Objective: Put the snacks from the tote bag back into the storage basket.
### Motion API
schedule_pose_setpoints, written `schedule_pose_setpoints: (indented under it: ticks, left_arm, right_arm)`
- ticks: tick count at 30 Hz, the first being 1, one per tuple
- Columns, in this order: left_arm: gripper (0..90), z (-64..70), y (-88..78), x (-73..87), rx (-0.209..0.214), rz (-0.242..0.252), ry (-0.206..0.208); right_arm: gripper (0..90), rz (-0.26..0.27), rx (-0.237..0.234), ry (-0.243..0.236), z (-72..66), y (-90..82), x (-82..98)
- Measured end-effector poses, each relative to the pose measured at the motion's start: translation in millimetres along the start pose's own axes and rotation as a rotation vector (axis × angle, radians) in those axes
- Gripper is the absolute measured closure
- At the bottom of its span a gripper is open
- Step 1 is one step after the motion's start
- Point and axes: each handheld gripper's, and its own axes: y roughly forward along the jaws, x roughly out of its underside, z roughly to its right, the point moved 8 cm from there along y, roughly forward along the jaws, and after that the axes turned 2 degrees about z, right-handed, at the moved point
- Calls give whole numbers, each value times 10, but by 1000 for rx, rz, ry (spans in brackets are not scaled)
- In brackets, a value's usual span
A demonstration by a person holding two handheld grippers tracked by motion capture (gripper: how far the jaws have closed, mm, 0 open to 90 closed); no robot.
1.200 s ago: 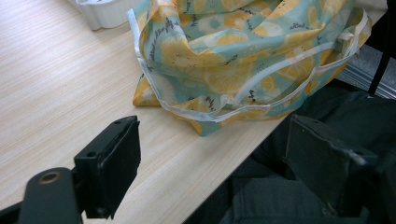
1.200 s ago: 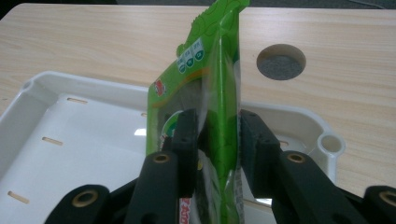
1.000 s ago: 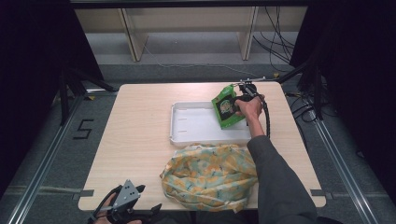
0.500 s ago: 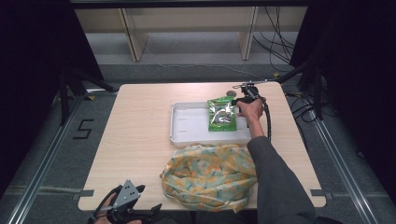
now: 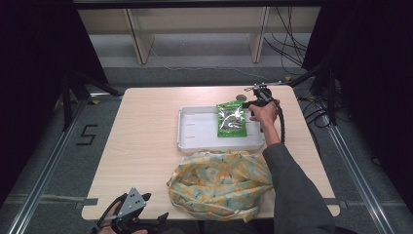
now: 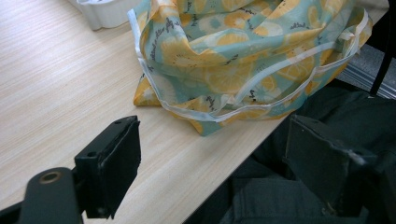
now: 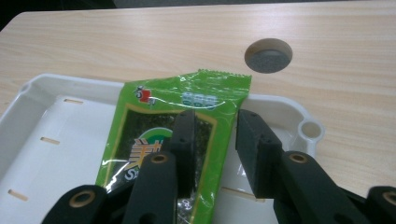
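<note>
High view: the green snack packet (image 5: 231, 119) lies flat in the right part of the white tray (image 5: 195, 130), its top edge resting over the tray's far rim. The right gripper (image 5: 246, 104) sits at the packet's right edge, carried by the right hand (image 5: 263, 113) at the far right side of the table (image 5: 146, 146). Right gripper view: the two black jaws stand a little apart above the packet (image 7: 163, 140); the left jaw overlaps the packet's printed face, the right jaw stands over the packet's right edge and the tray (image 7: 37, 140) floor. A gap shows between the jaws, and the packet lies flat below them rather than pinched. The jaws have just been opening slightly, with nothing clamped between them. A round grey cap (image 7: 268, 55) is set in the tabletop beyond the tray's far rim. A fruit-print cloth bag (image 5: 219, 183) lies bunched on the near side of the table, just beside the tray's near rim. The left gripper (image 5: 129, 214) hangs at the table's near left edge, well apart from the tray. Left gripper view: its jaws are spread wide with nothing between them, one over the tabletop and one past the table edge, and the bag (image 6: 243, 60) lies ahead of them.
</note>
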Motion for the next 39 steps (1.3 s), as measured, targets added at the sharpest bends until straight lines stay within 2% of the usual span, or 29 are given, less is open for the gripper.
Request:
schedule_pose_setpoints:
  ticks: [1, 2, 4, 5, 6, 7, 8, 9, 10, 11, 12, 13, 15, 16, 17, 19, 20, 21, 22, 23, 24, 25, 26, 31, 32, 34, 35, 37, 39]
  left_arm:
    - [177, 16, 0, -5, 12, 5, -11]
    - [177, 6, 2, -4, 1, 5, -10]
    - [177, 16, 3, -5, 12, 6, -14]
    - [177, 16, 7, -8, 7, 10, -17]
    - [177, 22, 17, -13, 11, 20, -22]
    - [177, 19, 7, -7, 10, 8, -15]
    - [177, 18, 9, -12, 9, 13, -13]
    - [177, 20, 17, -14, 7, 21, -20]
    - [177, 20, 15, -14, 10, 19, -20]
    - [177, 18, 12, -12, 11, 16, -18]
    - [177, 12, 4, -8, 8, 8, -12]
    - [177, 0, 0, -10, 6, 7, 5]
    - [177, 0, 12, -23, 5, 24, 0]
    - [177, -1, 12, -22, 5, 23, 0]
    - [177, -3, 7, -18, 3, 17, 1]
    - [177, -5, 11, -22, 3, 23, 0]
    - [177, -6, 9, -21, 4, 21, 0]
    - [177, -8, 11, -21, 6, 24, -2]
    - [177, -12, 4, -16, 2, 15, -1]
    - [177, -5, 12, -13, -6, 21, -28]
    - [177, -13, 13, -18, -7, 27, -19]
    - [177, -13, 12, -26, -4, 33, -13]
    - [177, -18, 11, -26, -4, 33, -7]
    - [177, -41, -3, -18, -10, 18, 1]
    - [177, -30, 5, -14, -13, 23, -32]
    - [177, -52, -7, -17, -14, 15, -1]
    - [177, -53, -7, -17, -14, 17, -4]
    - [177, -49, -2, -25, -15, 26, -13]
    - [177, -60, -3, -22, -17, 25, -6]
  right_arm:
    - [684, -4, -1, 21, -29, -35, 1]
    - [681, 4, -10, -1, -34, -49, -13]
    - [670, 0, -46, 7, -99, -113, -24]
    - [665, 10, -37, 29, -131, -123, -23]
    - [661, 3, -69, -23, -127, -157, -31]
    - [657, -9, -85, 17, -191, -189, -25]
    - [654, 1, -56, -34, -159, -212, -40]
    - [652, -19, -58, -15, -188, -243, -26]
    - [647, -6, -63, -11, -226, -259, -32]
    - [645, 4, -68, -39, -217, -270, -41]
    - [642, -2, -73, -10, -267, -301, -32]
    - [639, -8, -73, -49, -243, -318, -34]
    - [632, -14, -85, -58, -272, -359, -27]
    - [629, -27, -98, -16, -339, -396, -10]
    - [625, -10, -96, -87, -296, -404, -30]
    - [614, -18, -106, -75, -352, -453, -17]
    - [611, -3, -117, -73, -391, -482, -18]
    - [607, -22, -113, -64, -414, -513, -1]
    - [602, -2, -129, -79, -433, -525, -5]
    - [599, -8, -140, -82, -462, -562, 4]
    - [594, 1, -146, -109, -469, -587, 5]
    - [589, 12, -155, -156, -457, -610, -3]
    - [584, 6, -159, -123, -507, -649, 20]
    - [567, 31, -193, -190, -569, -799, 47]
    - [562, 37, -198, -188, -592, -827, 60]
    - [551, 36, -211, -210, -609, -885, 94]
    - [547, 34, -213, -201, -629, -915, 115]
    - [541, 35, -228, -205, -654, -966, 150]
    - [533, 32, -228, -220, -656, -1015, 175]
